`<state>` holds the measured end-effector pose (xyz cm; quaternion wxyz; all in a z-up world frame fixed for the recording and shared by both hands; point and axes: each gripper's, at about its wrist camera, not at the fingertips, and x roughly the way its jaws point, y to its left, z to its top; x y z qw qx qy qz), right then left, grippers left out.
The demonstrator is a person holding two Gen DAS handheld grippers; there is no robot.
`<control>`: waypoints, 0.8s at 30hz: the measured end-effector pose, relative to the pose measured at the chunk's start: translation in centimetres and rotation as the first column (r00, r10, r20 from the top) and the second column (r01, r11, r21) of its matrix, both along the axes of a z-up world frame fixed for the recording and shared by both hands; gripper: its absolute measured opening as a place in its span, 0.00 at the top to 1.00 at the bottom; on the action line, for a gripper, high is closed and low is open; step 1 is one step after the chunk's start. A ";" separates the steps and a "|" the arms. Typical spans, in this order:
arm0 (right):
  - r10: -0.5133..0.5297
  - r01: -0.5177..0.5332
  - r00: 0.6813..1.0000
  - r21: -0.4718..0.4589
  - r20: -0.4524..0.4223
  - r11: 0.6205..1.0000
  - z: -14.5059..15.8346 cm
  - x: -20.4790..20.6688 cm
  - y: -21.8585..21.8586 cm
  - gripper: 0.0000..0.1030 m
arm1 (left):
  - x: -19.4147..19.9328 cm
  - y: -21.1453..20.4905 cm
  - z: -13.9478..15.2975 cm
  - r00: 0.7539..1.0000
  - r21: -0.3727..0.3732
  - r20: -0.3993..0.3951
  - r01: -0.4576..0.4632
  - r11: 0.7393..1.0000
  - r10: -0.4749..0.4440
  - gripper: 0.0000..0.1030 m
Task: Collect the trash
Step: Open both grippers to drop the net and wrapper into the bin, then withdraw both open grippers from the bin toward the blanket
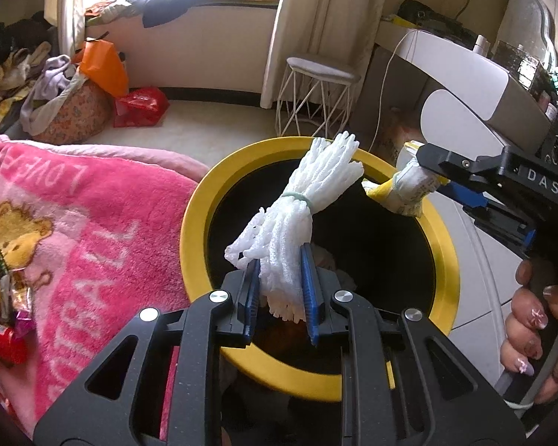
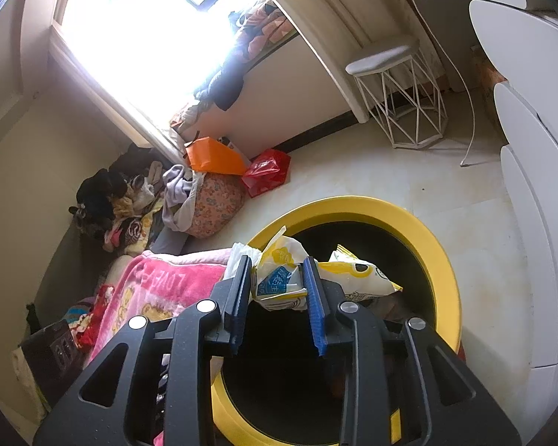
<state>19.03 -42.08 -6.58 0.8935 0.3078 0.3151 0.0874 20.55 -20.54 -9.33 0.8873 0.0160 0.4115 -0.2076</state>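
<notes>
My left gripper [image 1: 279, 264] is shut on a white foam net bundle [image 1: 301, 200] tied with a green band, held over the mouth of a round bin with a yellow rim [image 1: 193, 230]. My right gripper [image 2: 277, 264] is shut on a crumpled yellow and white snack wrapper [image 2: 294, 275], held above the same bin's yellow rim [image 2: 435, 245]. In the left wrist view the right gripper [image 1: 433, 178] reaches in from the right with the wrapper [image 1: 409, 189] over the bin's far edge. The bin's inside is dark.
A pink blanket [image 1: 74, 223] covers the bed left of the bin, with shiny wrappers [image 1: 3, 308] at its left edge. A white wire stool [image 1: 316, 93], a white desk [image 1: 476, 85], red [image 1: 141, 106] and orange [image 1: 100, 67] bags and clothes stand beyond.
</notes>
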 end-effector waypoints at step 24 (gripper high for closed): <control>-0.051 0.050 0.999 -0.236 0.000 0.970 0.5 -0.5 2.3 0.28 | -3.0 5.0 3.4 0.989 -0.118 0.082 -0.117 0.986 0.127 0.10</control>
